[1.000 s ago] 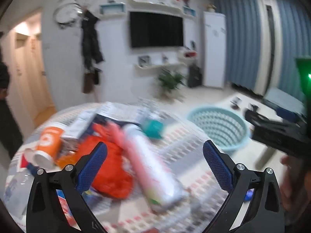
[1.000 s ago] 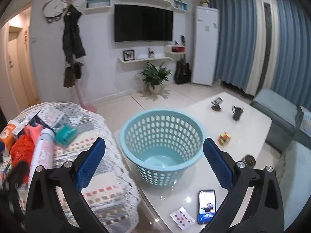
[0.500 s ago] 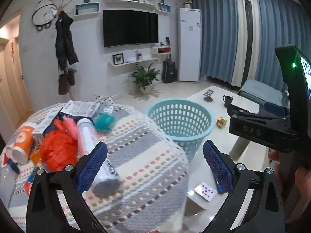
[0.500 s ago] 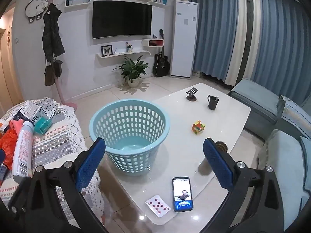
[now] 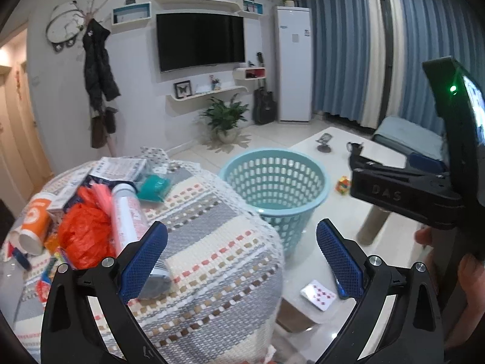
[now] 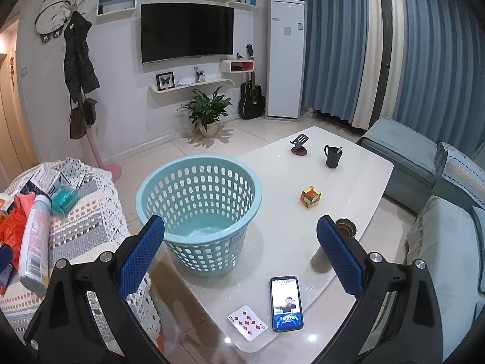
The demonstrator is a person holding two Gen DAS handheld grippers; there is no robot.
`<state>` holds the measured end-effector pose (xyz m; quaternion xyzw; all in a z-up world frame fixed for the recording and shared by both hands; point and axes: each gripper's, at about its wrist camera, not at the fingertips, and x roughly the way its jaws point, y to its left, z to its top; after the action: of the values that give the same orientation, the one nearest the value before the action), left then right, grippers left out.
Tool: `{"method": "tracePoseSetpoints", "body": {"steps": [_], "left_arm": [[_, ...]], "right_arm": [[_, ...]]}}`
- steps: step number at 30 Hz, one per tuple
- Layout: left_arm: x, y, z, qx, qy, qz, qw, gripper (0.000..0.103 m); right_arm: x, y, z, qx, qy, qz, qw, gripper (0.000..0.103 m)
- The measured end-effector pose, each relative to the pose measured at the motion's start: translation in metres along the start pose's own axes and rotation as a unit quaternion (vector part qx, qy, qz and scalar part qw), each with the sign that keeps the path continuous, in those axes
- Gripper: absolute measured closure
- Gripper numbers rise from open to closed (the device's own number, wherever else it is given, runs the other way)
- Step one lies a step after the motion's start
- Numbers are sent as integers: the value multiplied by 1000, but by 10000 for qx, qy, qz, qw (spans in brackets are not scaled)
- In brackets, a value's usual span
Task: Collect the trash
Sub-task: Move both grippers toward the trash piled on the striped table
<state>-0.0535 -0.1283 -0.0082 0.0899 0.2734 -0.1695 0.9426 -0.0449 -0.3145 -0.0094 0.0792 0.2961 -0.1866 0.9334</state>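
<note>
A light blue plastic basket [image 5: 274, 182] [image 6: 198, 209] stands on the near end of a white coffee table [image 6: 348, 188]. Left of it, trash lies on a patterned cloth-covered surface [image 5: 206, 242]: a white and pink tube [image 5: 127, 221] [image 6: 35, 242], a crumpled orange bag [image 5: 81, 233], an orange cup [image 5: 35, 221], a teal packet [image 5: 154, 185] [image 6: 63, 201], and printed boxes [image 5: 118, 168]. My left gripper [image 5: 241, 248] hovers open above the cloth's right edge, holding nothing. My right gripper [image 6: 241, 248] hangs open over the basket's front, also holding nothing.
On the white table lie a phone [image 6: 286, 303], a playing card [image 6: 247, 323], a colour cube [image 6: 310, 197], a black mug [image 6: 333, 156] and a small stand [image 6: 299, 145]. A grey-blue sofa [image 6: 439, 227] is at the right. A hand [image 5: 466, 276] holds the right gripper's body.
Both views have swung right and pulled back: the trash pile has slid to the left and the basket now sits nearer the middle. Both grippers stay open.
</note>
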Motion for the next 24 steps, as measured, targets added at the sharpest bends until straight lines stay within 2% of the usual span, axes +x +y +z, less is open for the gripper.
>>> {"method": "tracePoseSetpoints", "body": {"steps": [6, 17, 20, 24], "left_arm": [[-1, -7, 3, 237, -128, 529, 9982, 8], [1, -3, -7, 309, -114, 633, 9974, 8], [2, -3, -8, 280, -45, 470, 9985, 8], [6, -3, -11, 126, 201, -163, 9996, 8]], "right_arm": [[1, -3, -2, 65, -42, -62, 10000, 7], [-2, -3, -3, 150, -138, -135, 9997, 7], [-3, 0, -3, 103, -133, -130, 9998, 7], [-4, 3, -3, 19, -111, -154, 9998, 7]]}}
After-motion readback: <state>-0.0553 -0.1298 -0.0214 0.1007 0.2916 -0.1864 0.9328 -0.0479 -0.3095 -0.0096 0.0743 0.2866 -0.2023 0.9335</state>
